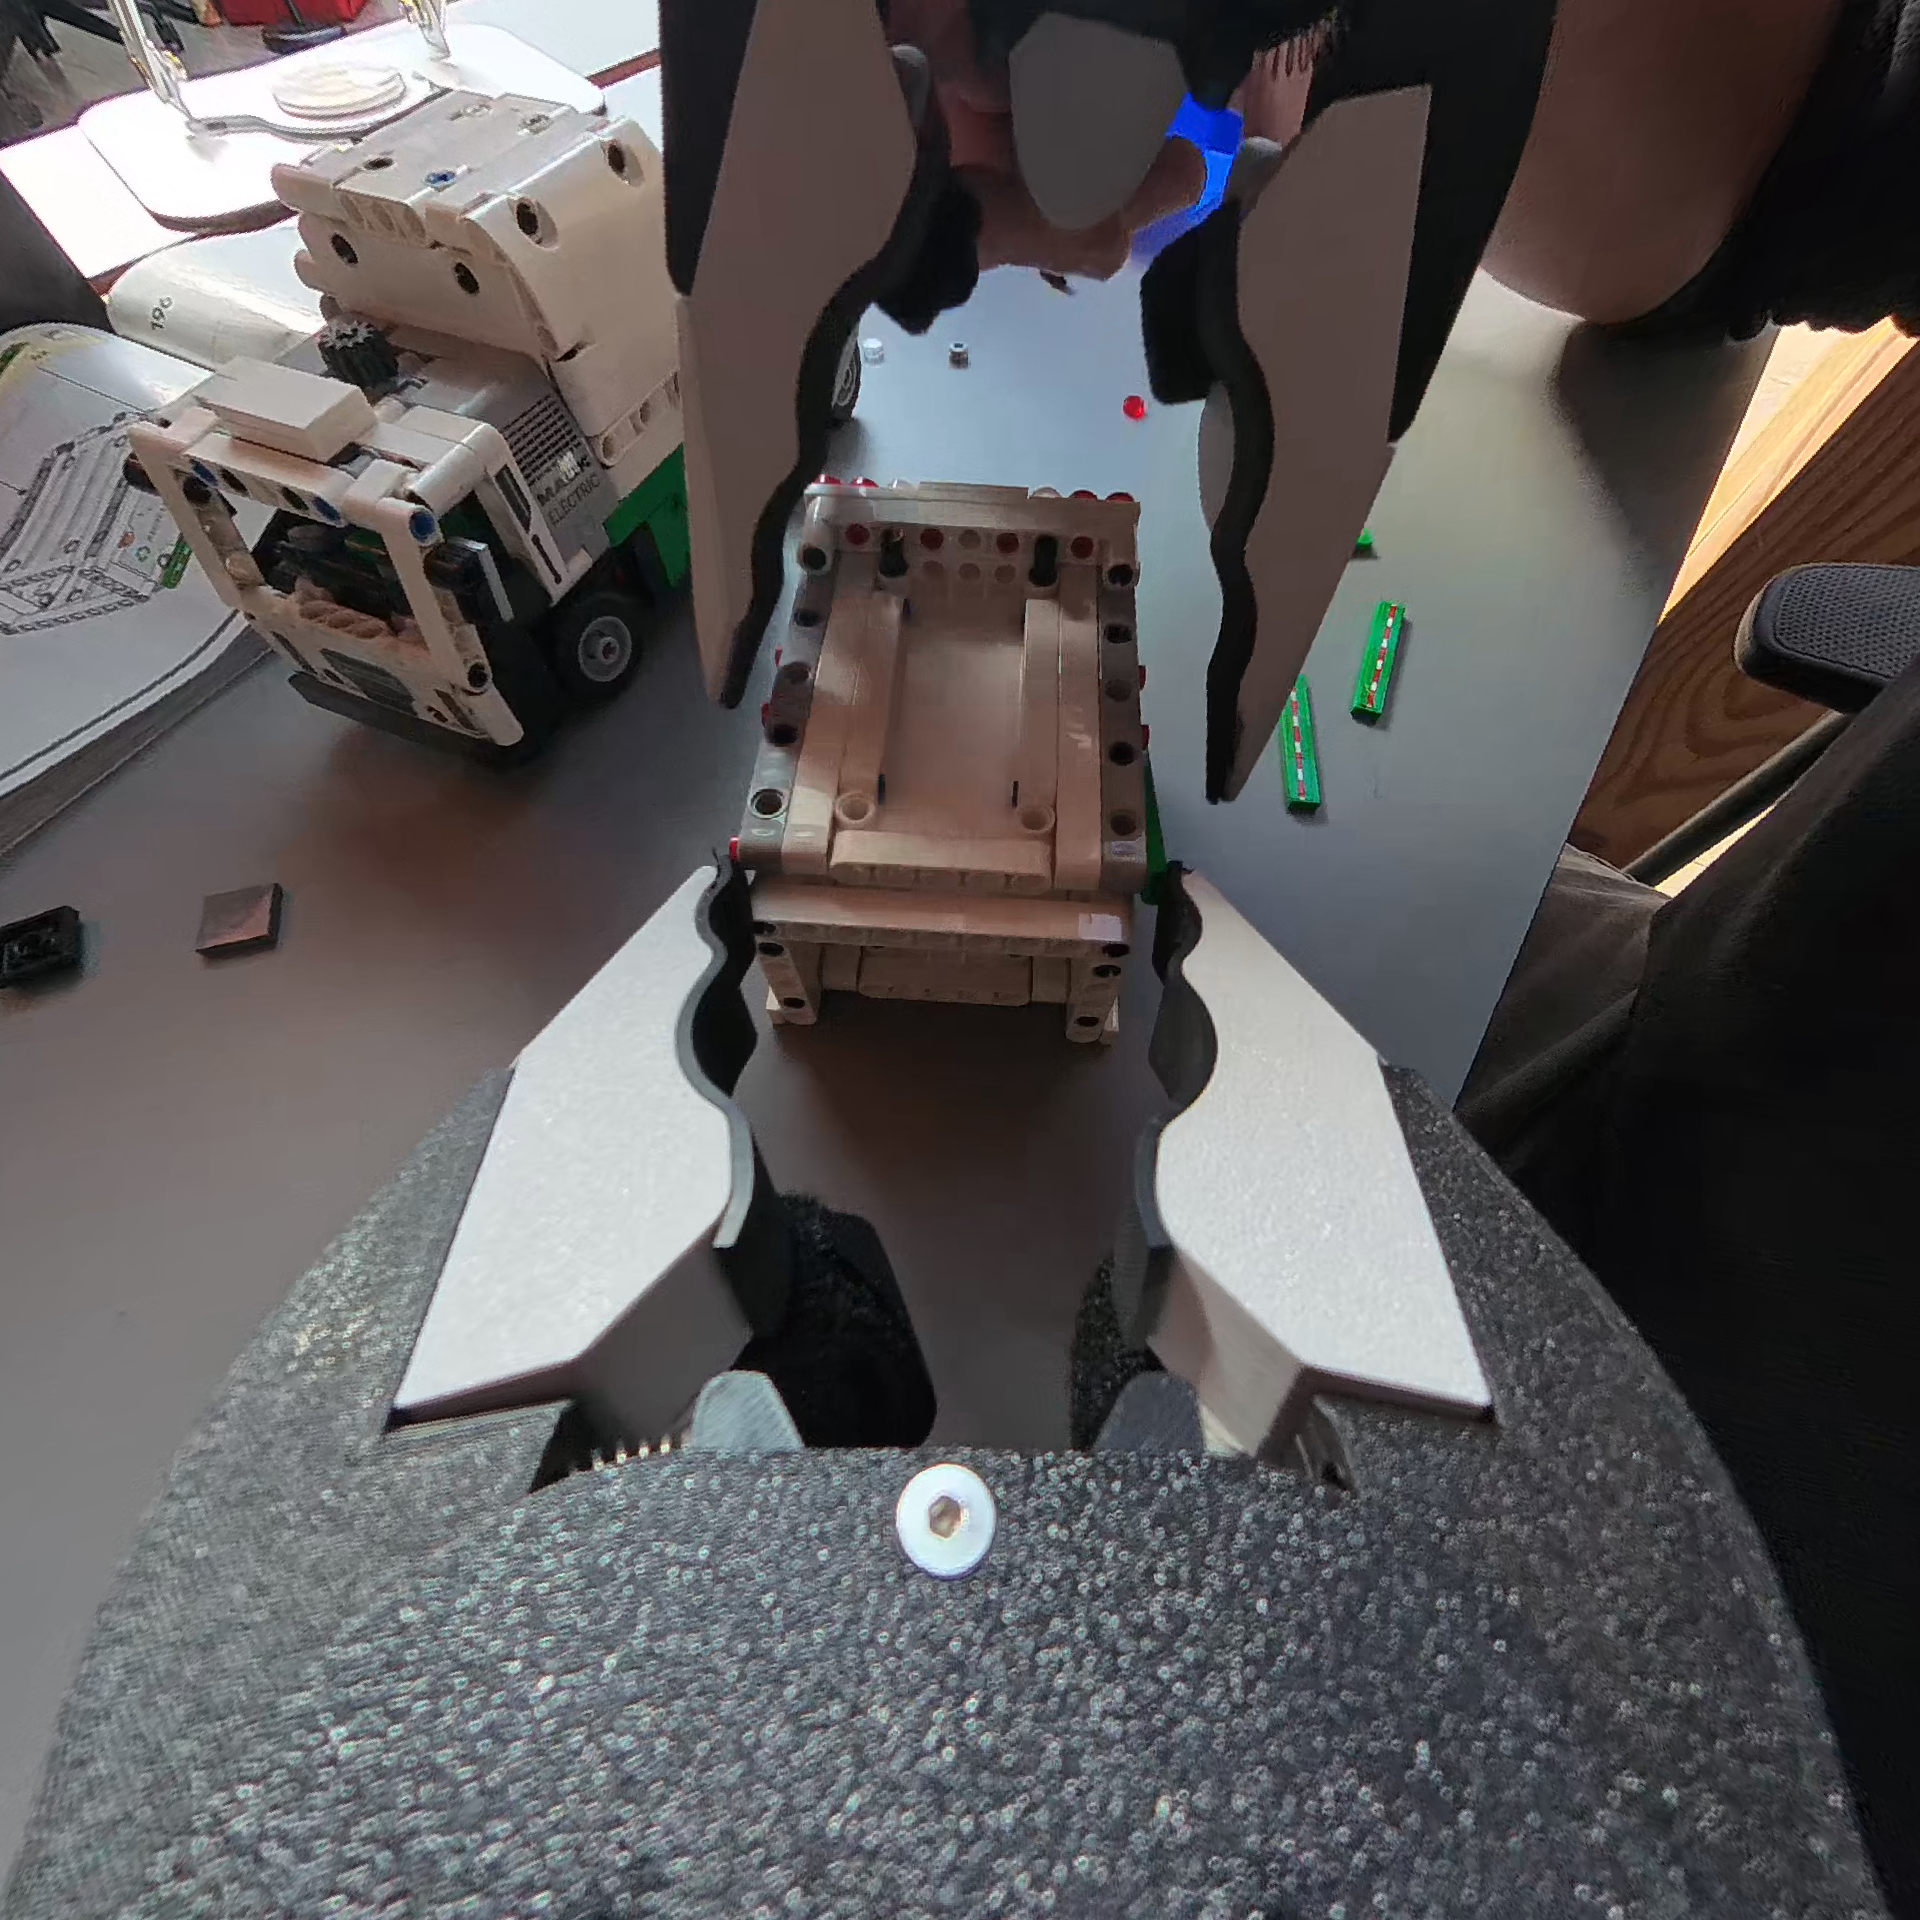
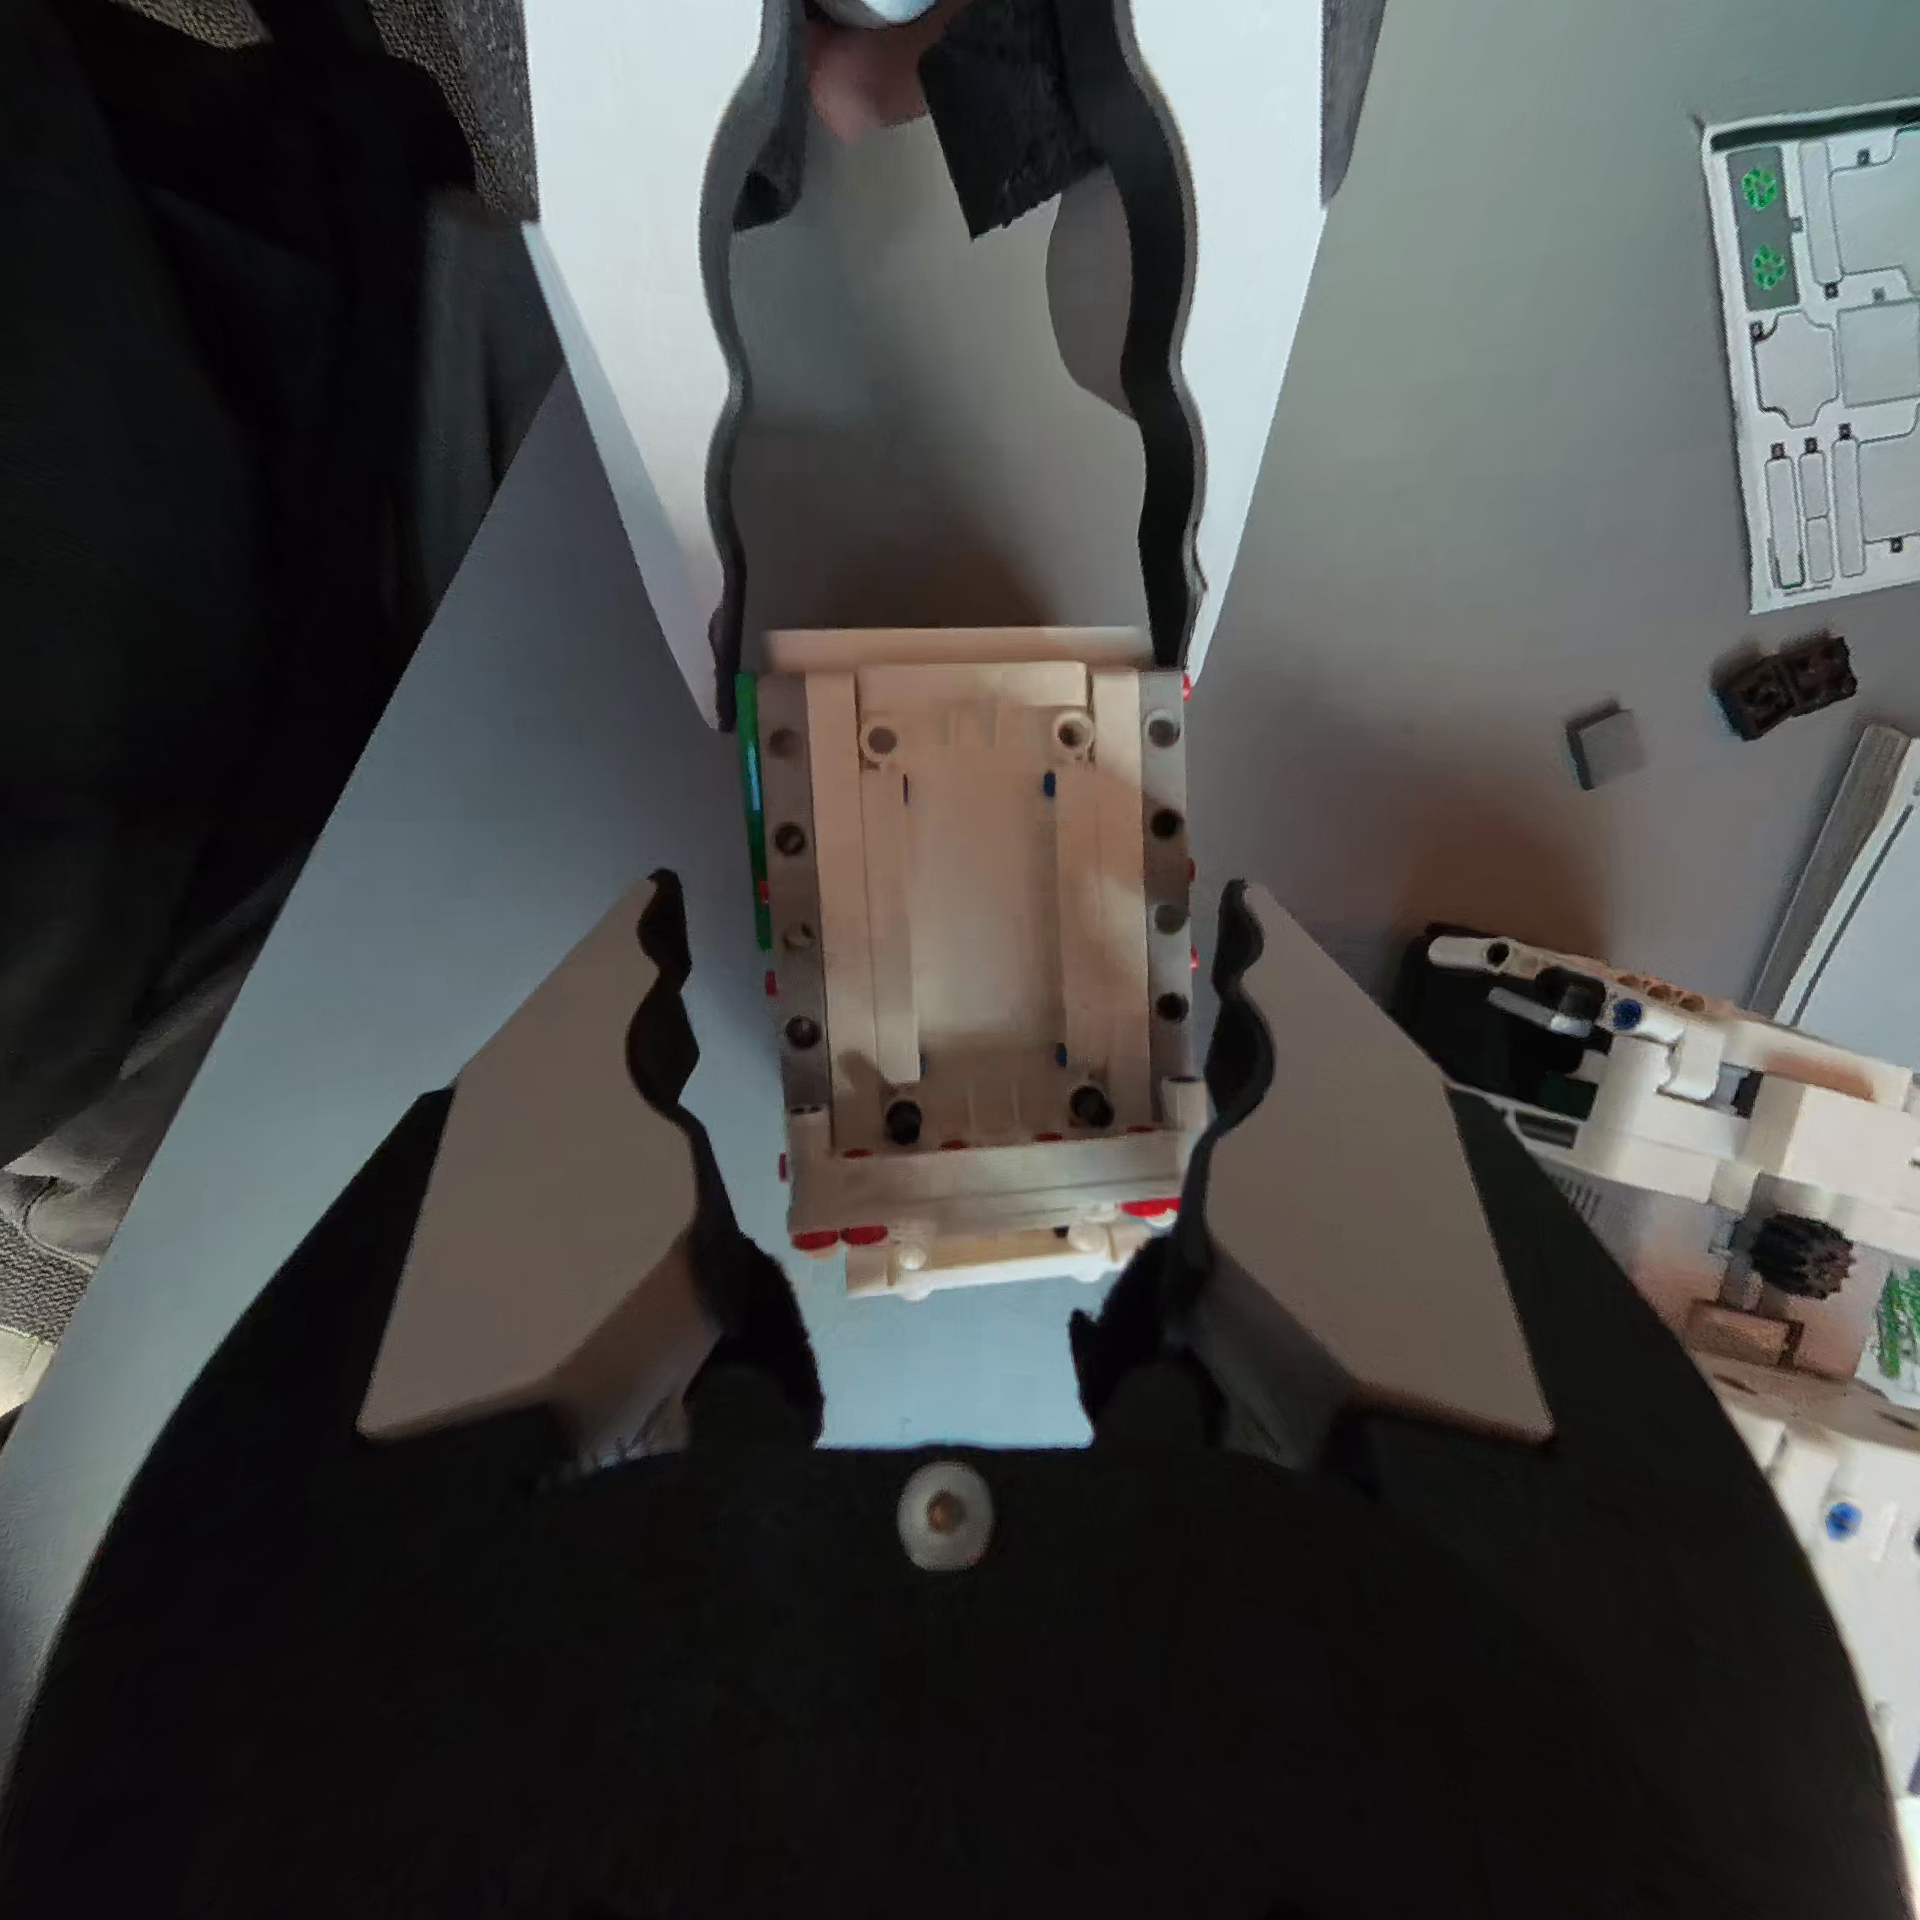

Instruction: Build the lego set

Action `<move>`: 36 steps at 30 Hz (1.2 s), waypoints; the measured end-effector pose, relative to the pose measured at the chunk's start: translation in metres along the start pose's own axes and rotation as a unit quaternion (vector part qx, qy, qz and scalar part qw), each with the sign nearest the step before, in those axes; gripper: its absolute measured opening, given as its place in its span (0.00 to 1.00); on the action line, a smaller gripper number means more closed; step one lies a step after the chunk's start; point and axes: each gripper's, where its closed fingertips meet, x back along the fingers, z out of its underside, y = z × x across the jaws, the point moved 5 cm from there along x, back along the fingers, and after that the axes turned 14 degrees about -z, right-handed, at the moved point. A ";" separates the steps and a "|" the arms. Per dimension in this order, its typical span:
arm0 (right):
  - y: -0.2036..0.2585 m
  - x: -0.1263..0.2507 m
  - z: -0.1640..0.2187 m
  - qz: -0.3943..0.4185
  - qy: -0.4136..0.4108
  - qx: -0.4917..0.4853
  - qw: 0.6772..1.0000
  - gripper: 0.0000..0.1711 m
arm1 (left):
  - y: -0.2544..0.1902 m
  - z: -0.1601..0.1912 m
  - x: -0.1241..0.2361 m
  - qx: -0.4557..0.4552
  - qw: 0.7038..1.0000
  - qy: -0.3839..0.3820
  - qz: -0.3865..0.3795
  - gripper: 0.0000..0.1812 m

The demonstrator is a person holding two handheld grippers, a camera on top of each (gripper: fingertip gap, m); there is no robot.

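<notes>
A white box-shaped lego assembly [image 1: 940, 727] with grey side beams and red pins lies open side up on the dark table [image 1: 416, 1039]. My left gripper [image 1: 951, 883] clasps its near end, with both pads against its sides. My right gripper [image 1: 977, 727] comes in from the far side and is open, with a finger on each side of the box and not touching it. In the right wrist view the box [image 2: 966, 935] lies between my right gripper's [image 2: 951, 894] spread fingers, and the left gripper [image 2: 951, 675] holds the far end. A green strip [image 2: 750, 810] runs along one side of the box.
A white and green lego truck [image 1: 436, 499] stands at the left on an open instruction booklet [image 1: 62, 499]. Two green striped strips [image 1: 1377, 660] lie to the right, dark square tiles [image 1: 241, 920] to the left, and a red stud [image 1: 1135, 407] behind. A sticker sheet [image 2: 1829, 353] lies nearby. A chair armrest [image 1: 1829, 634] is at the right. Only a small space, under 4 cm, lies between the two pairs of fingers.
</notes>
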 end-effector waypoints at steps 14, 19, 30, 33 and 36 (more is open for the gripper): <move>0.066 0.042 0.008 0.119 -0.306 -0.214 0.920 0.38 | -0.002 0.000 0.001 0.022 0.999 0.003 -0.024 0.42; 0.070 0.001 0.025 -0.003 -0.602 -0.478 0.639 0.22 | -0.012 0.000 0.004 0.042 0.996 0.014 -0.075 0.50; 0.072 -0.025 0.018 0.001 -0.607 -0.590 0.532 0.20 | -0.016 -0.015 -0.014 -0.068 0.996 0.036 -0.046 0.56; 0.066 -0.029 0.012 0.001 -0.605 -0.597 0.528 0.19 | -0.016 -0.012 -0.018 -0.080 0.994 0.051 -0.047 0.48; 0.063 -0.030 0.012 0.005 -0.602 -0.600 0.527 0.17 | -0.019 -0.011 -0.016 -0.067 0.994 0.055 -0.064 0.48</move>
